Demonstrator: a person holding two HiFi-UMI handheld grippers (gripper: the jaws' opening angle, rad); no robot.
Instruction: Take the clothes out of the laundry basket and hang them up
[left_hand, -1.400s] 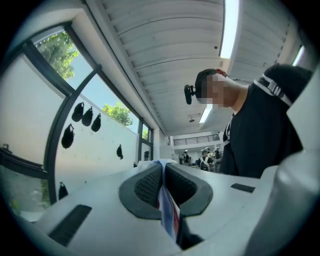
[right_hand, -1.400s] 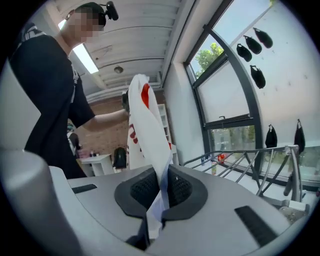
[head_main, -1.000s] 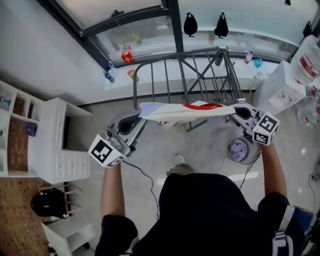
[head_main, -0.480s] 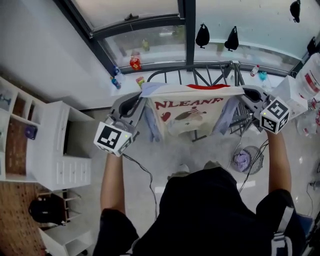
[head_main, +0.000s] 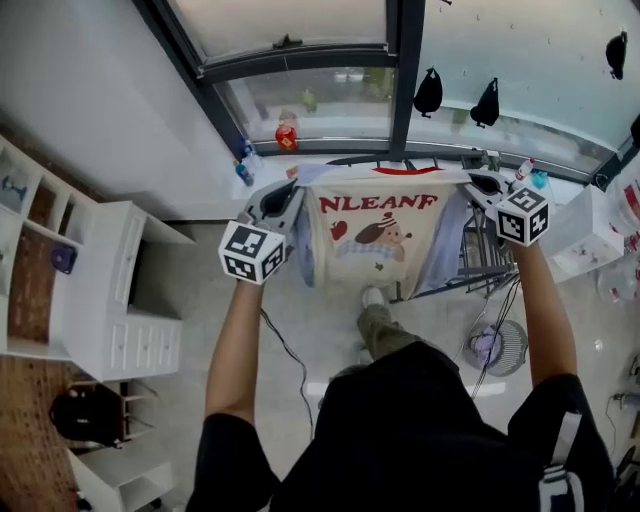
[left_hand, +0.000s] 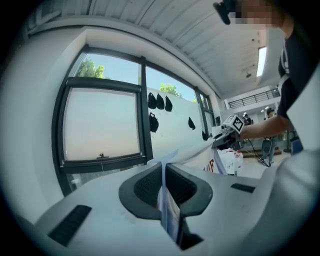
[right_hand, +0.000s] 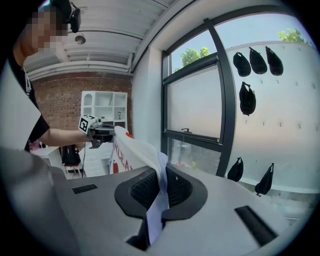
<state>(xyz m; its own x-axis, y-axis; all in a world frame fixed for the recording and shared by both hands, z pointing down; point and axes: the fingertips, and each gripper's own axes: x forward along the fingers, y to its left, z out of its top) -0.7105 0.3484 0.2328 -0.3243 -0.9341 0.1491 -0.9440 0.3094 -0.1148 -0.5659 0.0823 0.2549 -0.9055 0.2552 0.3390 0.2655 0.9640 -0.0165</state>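
The room has a pale floor (head_main: 200, 270) and a big window (head_main: 300, 90) with a dark frame. Just in front of the window, a person holds a white T-shirt (head_main: 375, 235) up in the air, spread out wide. The shirt has red letters across the top and a cartoon picture under them. The left gripper (head_main: 283, 200) has the shirt's top corner toward the left end of the window. Its two jaws are squeezed tight on the thin cloth. The right gripper (head_main: 480, 185) has the other top corner, toward the right side of the window, and its jaws are pinched on the cloth too. The shirt hangs down between them. A grey metal drying rack (head_main: 480, 265) stands under the window, behind the shirt. A wire laundry basket (head_main: 492, 345) with purple cloth in it sits on the floor, farther from the window than the rack. A red bottle (head_main: 287, 133) stands at the bottom of the window. A white shelf (head_main: 110, 290) stands well away from the window, off to the left.
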